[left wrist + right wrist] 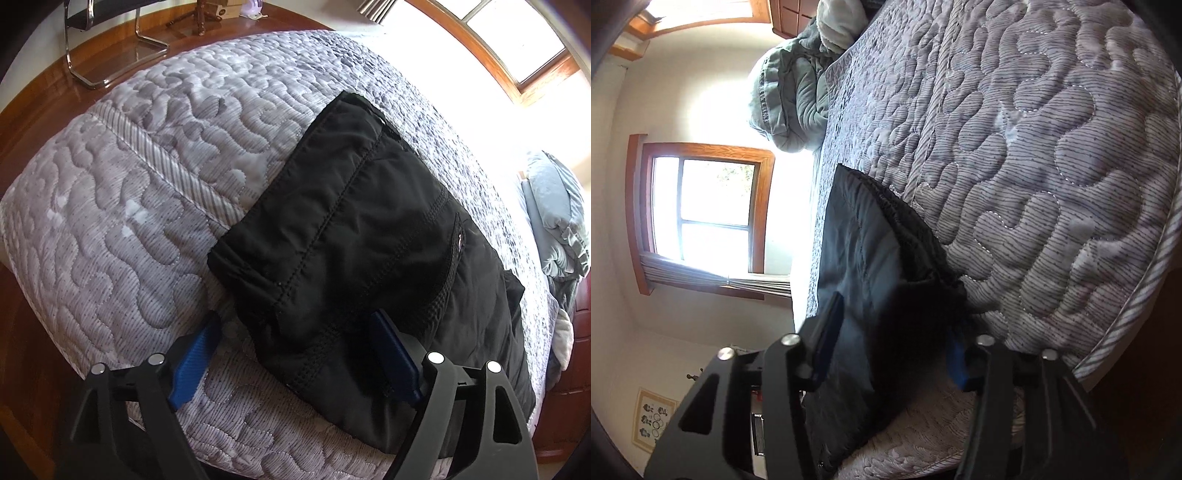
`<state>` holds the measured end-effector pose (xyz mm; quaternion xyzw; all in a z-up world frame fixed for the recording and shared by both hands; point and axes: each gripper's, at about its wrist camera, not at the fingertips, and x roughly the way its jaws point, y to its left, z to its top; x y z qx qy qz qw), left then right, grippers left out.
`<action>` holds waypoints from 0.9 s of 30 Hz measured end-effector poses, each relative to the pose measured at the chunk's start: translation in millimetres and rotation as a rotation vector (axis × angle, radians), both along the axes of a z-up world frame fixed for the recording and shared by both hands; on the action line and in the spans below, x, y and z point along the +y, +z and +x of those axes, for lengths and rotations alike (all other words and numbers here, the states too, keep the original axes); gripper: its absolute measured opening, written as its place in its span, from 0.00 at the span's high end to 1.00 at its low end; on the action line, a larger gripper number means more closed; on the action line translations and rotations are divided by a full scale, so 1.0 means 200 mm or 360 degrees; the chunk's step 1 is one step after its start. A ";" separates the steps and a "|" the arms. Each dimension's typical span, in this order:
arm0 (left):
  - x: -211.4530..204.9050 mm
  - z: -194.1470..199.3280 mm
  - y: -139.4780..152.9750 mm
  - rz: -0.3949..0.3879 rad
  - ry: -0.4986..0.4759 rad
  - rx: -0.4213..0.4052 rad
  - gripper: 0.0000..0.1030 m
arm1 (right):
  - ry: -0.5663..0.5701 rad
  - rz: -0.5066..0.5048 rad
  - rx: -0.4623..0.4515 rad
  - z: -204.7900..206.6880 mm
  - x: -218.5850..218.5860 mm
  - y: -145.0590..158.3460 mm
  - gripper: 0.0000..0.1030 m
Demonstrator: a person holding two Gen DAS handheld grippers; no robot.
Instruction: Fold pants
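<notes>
- Left tongs (295, 354) gaped wide over the folded black pants (354, 236), gripping nothing.
- Right tongs (897, 343) stood open astride the pants' edge on the quilted mattress (1052, 155).

The right tool (892, 338) is covering the near end of the pants (864, 258); its blue finger (956, 363) is showing only partly behind dark cloth.
</notes>
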<state>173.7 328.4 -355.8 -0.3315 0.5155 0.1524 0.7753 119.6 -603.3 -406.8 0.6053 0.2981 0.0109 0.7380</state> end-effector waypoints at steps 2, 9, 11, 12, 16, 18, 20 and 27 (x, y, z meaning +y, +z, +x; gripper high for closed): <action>-0.01 0.00 0.00 0.0000 0.0008 0.0000 0.17 | 0.0010 -0.0012 0.0013 0.01 0.00 0.00 0.74; -0.02 -0.01 0.00 -0.0004 0.0010 -0.0006 0.17 | 0.0030 -0.0089 0.0041 0.04 0.02 0.09 0.79; -0.02 -0.02 0.00 -0.0006 0.0015 -0.0008 0.17 | 0.0034 -0.0107 0.0051 0.05 0.03 0.11 0.80; -0.02 -0.02 0.00 -0.0007 0.0016 -0.0010 0.17 | 0.0037 -0.0118 0.0055 0.06 0.03 0.13 0.80; -0.01 -0.03 0.01 -0.0008 0.0017 -0.0013 0.17 | 0.0042 -0.0176 0.0087 0.08 0.04 0.19 0.82; -0.01 -0.04 0.02 -0.0011 0.0019 -0.0018 0.17 | 0.0046 -0.0204 0.0099 0.10 0.06 0.22 0.83; 0.00 -0.05 0.02 -0.0015 0.0019 -0.0023 0.17 | 0.0053 -0.0233 0.0106 0.12 0.07 0.26 0.83; 0.00 -0.06 0.03 -0.0012 0.0022 -0.0043 0.17 | 0.0080 -0.0327 0.0119 0.17 0.10 0.36 0.84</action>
